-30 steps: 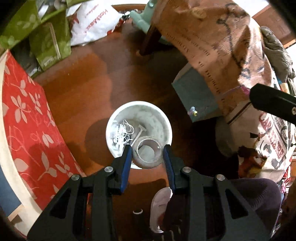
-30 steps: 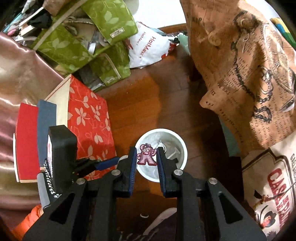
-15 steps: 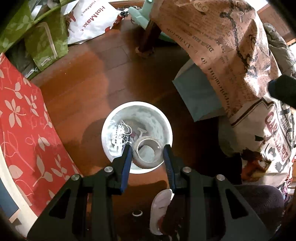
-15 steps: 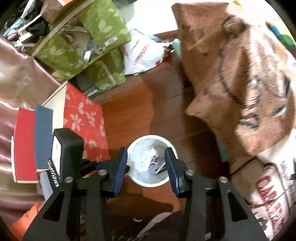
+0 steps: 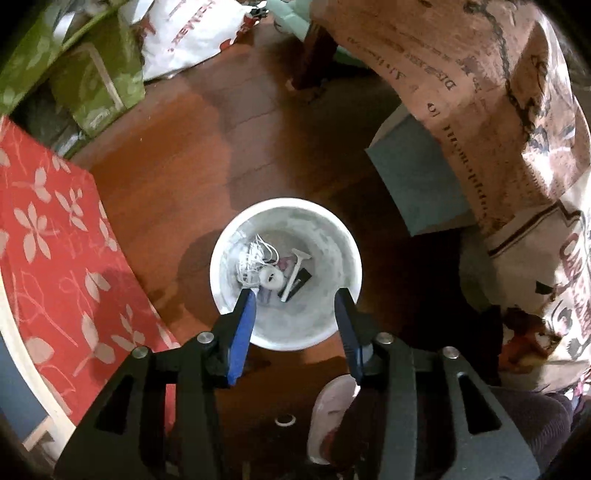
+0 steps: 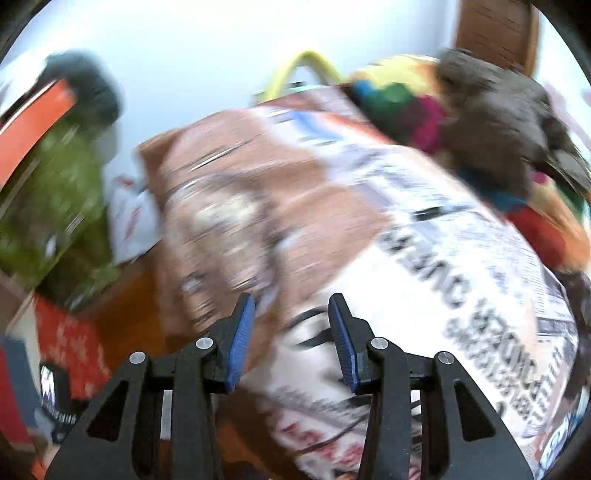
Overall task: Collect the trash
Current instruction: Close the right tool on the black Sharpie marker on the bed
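A white trash bucket (image 5: 347,243) stands on the wooden floor in the left wrist view. Inside it lie a tape roll (image 5: 270,278), white string, a white plastic stick and dark scraps. My left gripper (image 5: 295,295) is open and empty, right above the bucket's near rim. My right gripper (image 6: 291,301) is open and empty; its view is motion-blurred and faces a large printed cloth bag (image 6: 369,258), with the bucket out of sight.
A red floral box (image 5: 55,251) lies left of the bucket. Green floral bags (image 5: 92,74) and a white plastic bag (image 5: 188,33) sit at the back. A teal box (image 5: 413,177) and printed bags (image 5: 498,110) crowd the right. A person's shoe (image 5: 328,417) is near the bottom.
My left gripper opened and the tape roll dropped into the bucket. My right gripper let the small figure fall into the bucket, opened, then swung up and away toward the printed bag.
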### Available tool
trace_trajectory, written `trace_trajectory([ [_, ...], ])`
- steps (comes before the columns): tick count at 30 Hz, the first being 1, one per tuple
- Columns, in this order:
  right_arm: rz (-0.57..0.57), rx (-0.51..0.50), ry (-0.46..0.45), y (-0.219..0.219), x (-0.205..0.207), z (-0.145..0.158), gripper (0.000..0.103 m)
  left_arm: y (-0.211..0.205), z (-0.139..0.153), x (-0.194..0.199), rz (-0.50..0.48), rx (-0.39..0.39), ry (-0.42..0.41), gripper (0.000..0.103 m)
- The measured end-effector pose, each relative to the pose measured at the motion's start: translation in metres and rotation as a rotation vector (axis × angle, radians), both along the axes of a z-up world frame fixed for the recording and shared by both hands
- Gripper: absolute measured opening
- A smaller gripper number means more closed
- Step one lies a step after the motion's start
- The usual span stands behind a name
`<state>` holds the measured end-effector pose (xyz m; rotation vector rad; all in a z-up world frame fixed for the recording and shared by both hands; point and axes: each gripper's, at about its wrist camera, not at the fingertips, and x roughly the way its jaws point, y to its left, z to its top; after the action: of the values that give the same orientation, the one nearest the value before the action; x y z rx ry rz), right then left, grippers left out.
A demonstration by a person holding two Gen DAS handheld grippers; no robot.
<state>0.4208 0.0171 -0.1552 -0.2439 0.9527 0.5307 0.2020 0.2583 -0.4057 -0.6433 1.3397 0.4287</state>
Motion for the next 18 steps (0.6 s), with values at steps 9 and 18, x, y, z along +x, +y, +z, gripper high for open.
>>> trace_trajectory([
  [9, -0.270, 0.007, -0.014, -0.052, 0.101, -0.009, 0.038, -0.010, 0.068, 0.038, -0.065, 0.181, -0.131, 0.043],
  [18, -0.366, 0.064, 0.065, -0.059, 0.169, -0.036, 0.038, -0.036, 0.156, 0.075, -0.154, 0.365, -0.382, 0.043],
])
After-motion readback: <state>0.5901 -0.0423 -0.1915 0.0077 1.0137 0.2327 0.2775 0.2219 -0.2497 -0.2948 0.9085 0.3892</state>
